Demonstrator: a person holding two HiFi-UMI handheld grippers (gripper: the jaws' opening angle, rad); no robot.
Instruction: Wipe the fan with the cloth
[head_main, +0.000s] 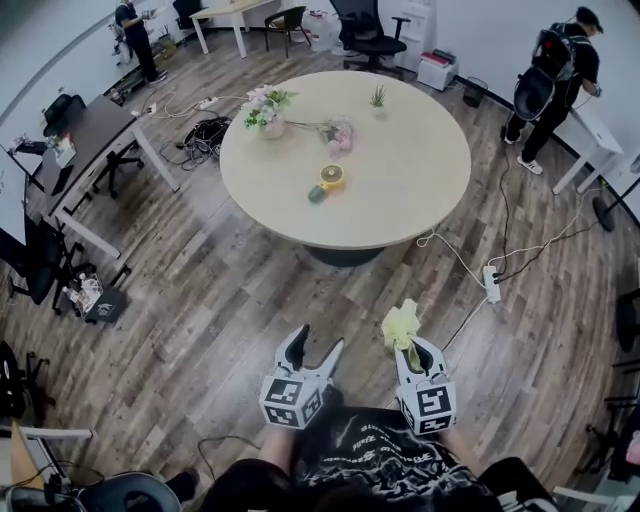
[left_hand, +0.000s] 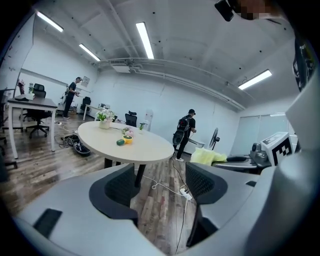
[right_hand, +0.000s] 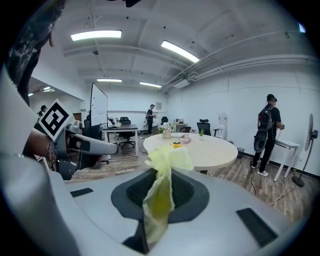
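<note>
One round table (head_main: 400, 200) stands well ahead of me. My left gripper (head_main: 317, 346) is spread wide and holds nothing. My right gripper (head_main: 414, 356) is clamped on the yellow cloth (head_main: 400, 325), which is soft, light and bunched above the jaws. The small yellow fan (head_main: 331, 178) lies near the table's middle. It is probably light and easily pushed, so I would steady it by its green handle.

Grey grippers (head_main: 318, 340), checkered marker cubes (head_main: 292, 400) — black printed shirt (head_main: 370, 452)
</note>
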